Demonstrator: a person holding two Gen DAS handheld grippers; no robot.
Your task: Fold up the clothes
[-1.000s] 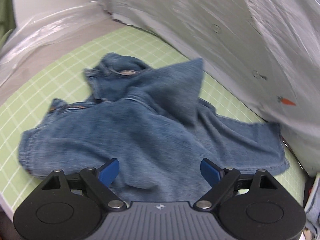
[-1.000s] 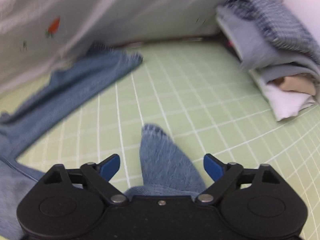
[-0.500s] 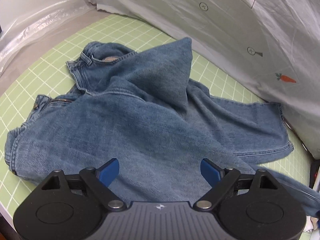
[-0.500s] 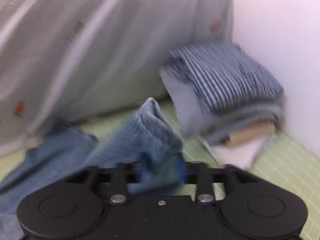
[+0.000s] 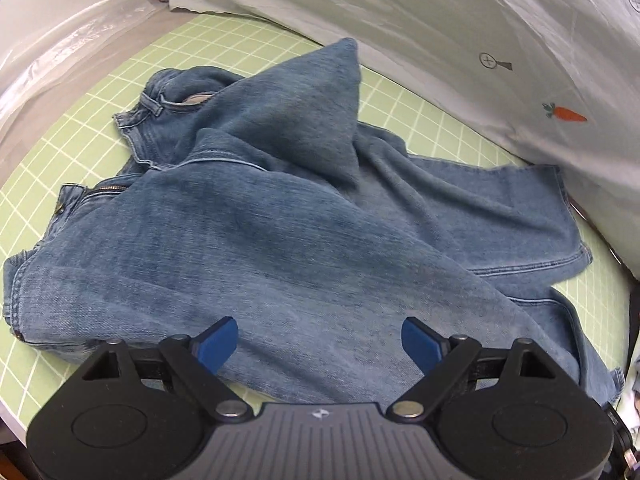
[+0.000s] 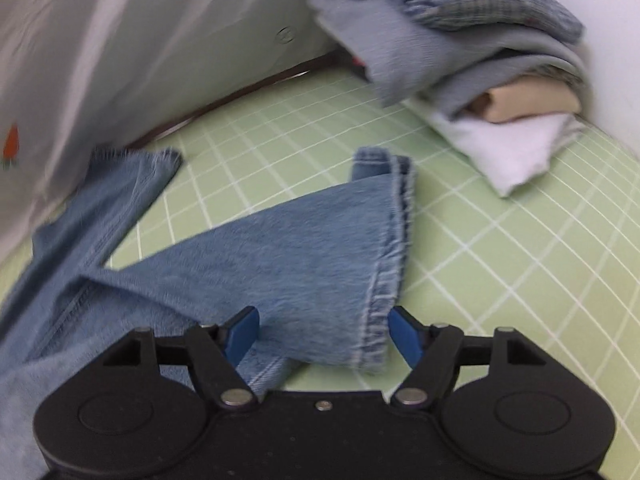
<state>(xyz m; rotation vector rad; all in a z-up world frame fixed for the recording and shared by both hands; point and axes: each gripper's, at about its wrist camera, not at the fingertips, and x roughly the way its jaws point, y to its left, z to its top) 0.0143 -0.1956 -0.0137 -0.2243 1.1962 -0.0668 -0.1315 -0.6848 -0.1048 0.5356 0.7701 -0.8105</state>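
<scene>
Now jeans leg lies between the opening right hand-held gripper

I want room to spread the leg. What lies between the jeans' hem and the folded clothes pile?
Only bare green grid mat lies between the hem and the folded clothes pile, shown in the right wrist view.

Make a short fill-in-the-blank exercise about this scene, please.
1. The crumpled blue denim jeans lie on a green ___ mat.
2. The white cloth backdrop bears a small orange ___.
3. In the stack of folded clothes, the top piece is ___-patterned.

Missing words: grid; carrot; checked
</scene>
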